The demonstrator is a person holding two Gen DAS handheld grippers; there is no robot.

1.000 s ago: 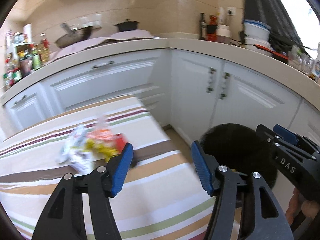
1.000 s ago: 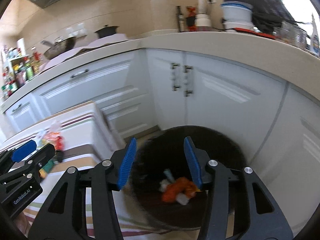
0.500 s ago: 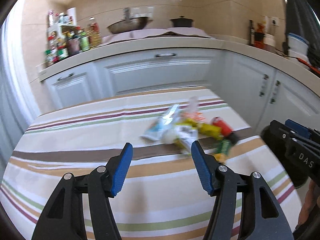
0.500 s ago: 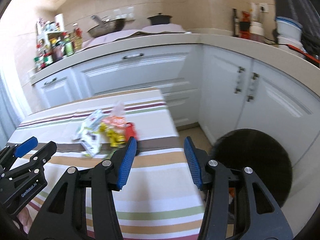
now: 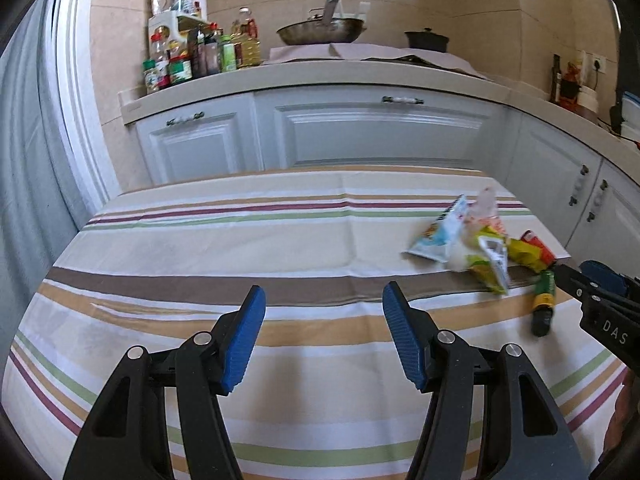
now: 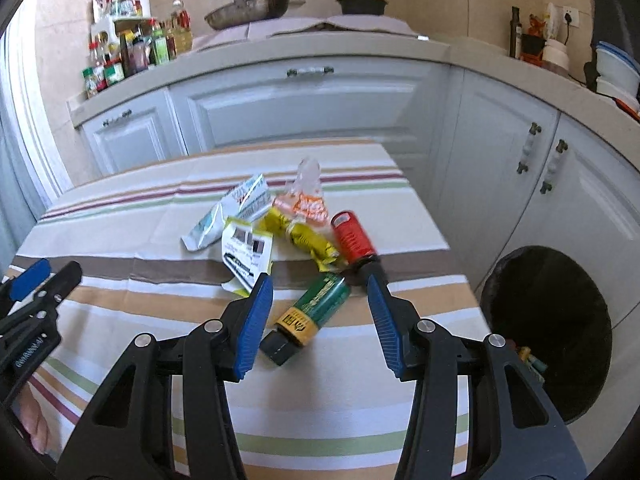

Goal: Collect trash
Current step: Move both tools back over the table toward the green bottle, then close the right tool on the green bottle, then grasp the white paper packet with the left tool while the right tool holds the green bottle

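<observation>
Right wrist view: trash is seen heaped on the striped tablecloth (image 6: 120, 236), near the table's far right corner. A green bottle (image 6: 310, 314) with yellow label and black cap is laid on its side, nearest the camera, in line with the gap of the right gripper (image 6: 318, 322); whether it sits between the blue pads or just beyond them cannot be told, and no pad is seen touching it. The right jaws are spread, nothing pinched. Beyond the green bottle a red bottle (image 6: 353, 238) is laid on its side, with a yellow wrapper (image 6: 306, 240) touching its left. An orange and clear bag (image 6: 306, 200), a white label card (image 6: 246, 254) and a pale blue pouch (image 6: 224, 218) are piled just beside these. A black bin (image 6: 548, 332) is stood on the floor right of the table, some scraps visible inside. The left gripper (image 6: 34, 280) is seen at the left edge, over the cloth, well apart from the heap.

Left wrist view: the left gripper (image 5: 324, 340) is held over bare cloth with jaws spread, nothing between the pads. The heap lies to its right. White cabinets (image 5: 372, 136) and a counter with condiment bottles (image 5: 192, 56) and a wok (image 5: 322, 32) are seen behind
</observation>
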